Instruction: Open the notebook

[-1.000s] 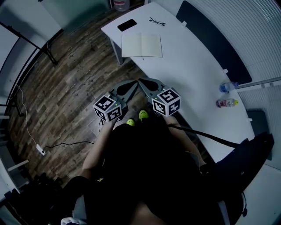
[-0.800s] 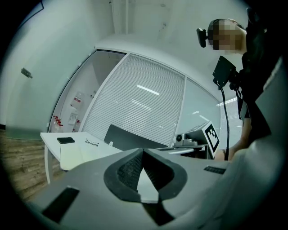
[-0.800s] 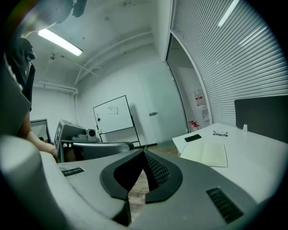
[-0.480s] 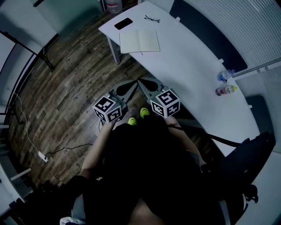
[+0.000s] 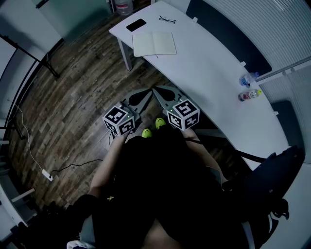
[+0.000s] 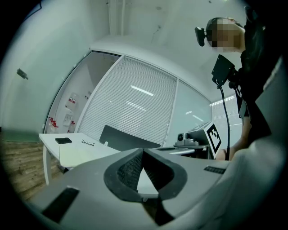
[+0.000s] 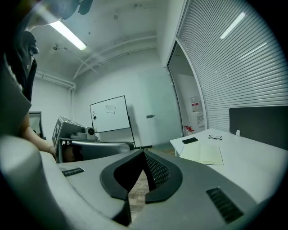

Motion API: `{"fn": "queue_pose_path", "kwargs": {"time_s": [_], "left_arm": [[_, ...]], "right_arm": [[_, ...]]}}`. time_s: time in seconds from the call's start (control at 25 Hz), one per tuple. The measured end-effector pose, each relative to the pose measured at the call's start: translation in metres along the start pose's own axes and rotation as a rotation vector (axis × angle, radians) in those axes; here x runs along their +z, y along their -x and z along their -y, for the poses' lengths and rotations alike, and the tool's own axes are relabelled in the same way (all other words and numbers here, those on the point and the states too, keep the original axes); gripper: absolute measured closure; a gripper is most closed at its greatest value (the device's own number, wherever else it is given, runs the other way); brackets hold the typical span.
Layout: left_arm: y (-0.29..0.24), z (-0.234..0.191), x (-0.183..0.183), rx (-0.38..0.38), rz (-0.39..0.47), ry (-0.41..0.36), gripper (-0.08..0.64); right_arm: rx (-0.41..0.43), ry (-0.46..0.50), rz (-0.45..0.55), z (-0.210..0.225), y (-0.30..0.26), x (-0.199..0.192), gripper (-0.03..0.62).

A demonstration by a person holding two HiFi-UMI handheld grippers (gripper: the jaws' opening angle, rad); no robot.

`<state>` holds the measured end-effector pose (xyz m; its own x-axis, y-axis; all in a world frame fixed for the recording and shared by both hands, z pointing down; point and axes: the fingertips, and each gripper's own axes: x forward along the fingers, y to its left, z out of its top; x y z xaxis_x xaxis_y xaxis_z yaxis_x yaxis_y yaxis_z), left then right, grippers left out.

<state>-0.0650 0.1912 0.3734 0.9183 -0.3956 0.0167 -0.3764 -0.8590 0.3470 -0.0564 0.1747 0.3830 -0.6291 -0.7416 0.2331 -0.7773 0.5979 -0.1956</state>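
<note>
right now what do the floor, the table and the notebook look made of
Floor: wood planks or wood-look laminate, streaky grain and seams. Table: smooth white top, probably laminate, no grain. Notebook: paper, pale matte pages open with a centre fold.

You hold two grippers, the left gripper (image 6: 143,152) and the right gripper (image 7: 144,152). There is one table (image 5: 204,63). On it you have one notebook (image 5: 154,44), one phone (image 5: 136,25), one pair of glasses (image 5: 167,20) and two small bottles (image 5: 247,79) (image 5: 249,95). One jug (image 5: 125,6) stands on the floor. There is one whiteboard (image 7: 109,113).
</note>
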Motion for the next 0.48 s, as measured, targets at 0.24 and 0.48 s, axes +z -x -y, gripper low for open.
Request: {"fn": "queue_pose_path", "kwargs": {"time_s": [0.24,0.48], "left_arm": [[0.0013,0.0024,0.0010,0.009,0.010,0.002,0.555],[0.0006,0.0031,-0.0010,0.017,0.009,0.007,0.555]], "right_arm": [[0.008,0.007,-0.002,-0.0020,0.0017,0.0013,0.575],[0.015,0.003,-0.004,-0.0016,0.0026,-0.0006,0.575]]}}
